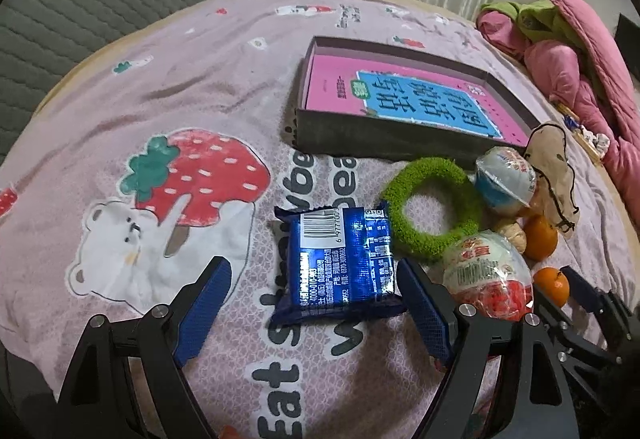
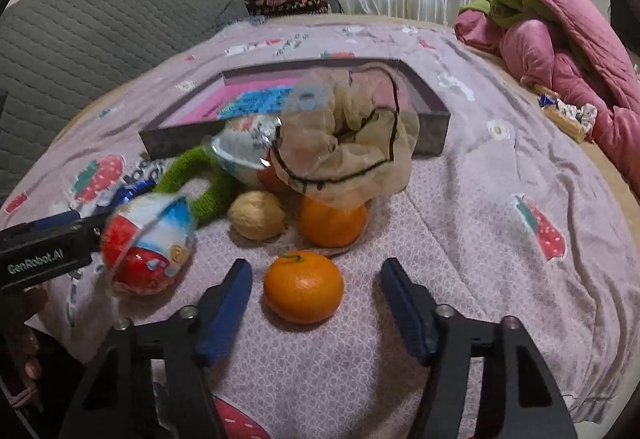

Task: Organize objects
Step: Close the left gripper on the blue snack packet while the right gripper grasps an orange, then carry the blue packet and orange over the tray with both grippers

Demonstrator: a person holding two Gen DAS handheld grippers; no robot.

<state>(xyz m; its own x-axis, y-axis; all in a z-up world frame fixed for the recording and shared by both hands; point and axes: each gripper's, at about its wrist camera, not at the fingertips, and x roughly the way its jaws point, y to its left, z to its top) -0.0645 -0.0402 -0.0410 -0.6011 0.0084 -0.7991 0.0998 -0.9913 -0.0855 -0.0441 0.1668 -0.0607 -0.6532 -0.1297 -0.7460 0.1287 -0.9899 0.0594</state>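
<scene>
The right gripper (image 2: 316, 291) has its blue-padded jaws spread, and a small round orange mandarin (image 2: 303, 287) lies on the bedspread between them. The pads stand apart from the fruit on both sides, so nothing is pinched. The left gripper (image 1: 314, 299) is also spread wide. A shiny blue foil snack packet (image 1: 340, 263) lies flat between its pads; the right pad is just beside the packet's right edge, and the left pad is well apart from it.

Just right of the packet lies a fuzzy green ring (image 1: 432, 207). Near the ring, a plastic egg-shaped capsule with a red and white wrapper (image 1: 490, 279) lies close to the left gripper's right finger. A second capsule, blue and white (image 1: 506, 177), sits farther away. Beyond the near mandarin, in the right wrist view, stand a pale brown walnut (image 2: 256, 215) and a second orange mandarin (image 2: 332, 223). A beige mesh pouch with a black drawstring (image 2: 348, 143) rests on top of this second fruit.

Farther still lies a shallow dark grey cardboard box (image 1: 380, 135), with a pink and blue book (image 1: 420, 99) flat inside. All things rest on a pink bedspread printed with strawberries and bears (image 1: 180, 87). A crumpled pink quilt (image 2: 568, 51) lies at the far right.
</scene>
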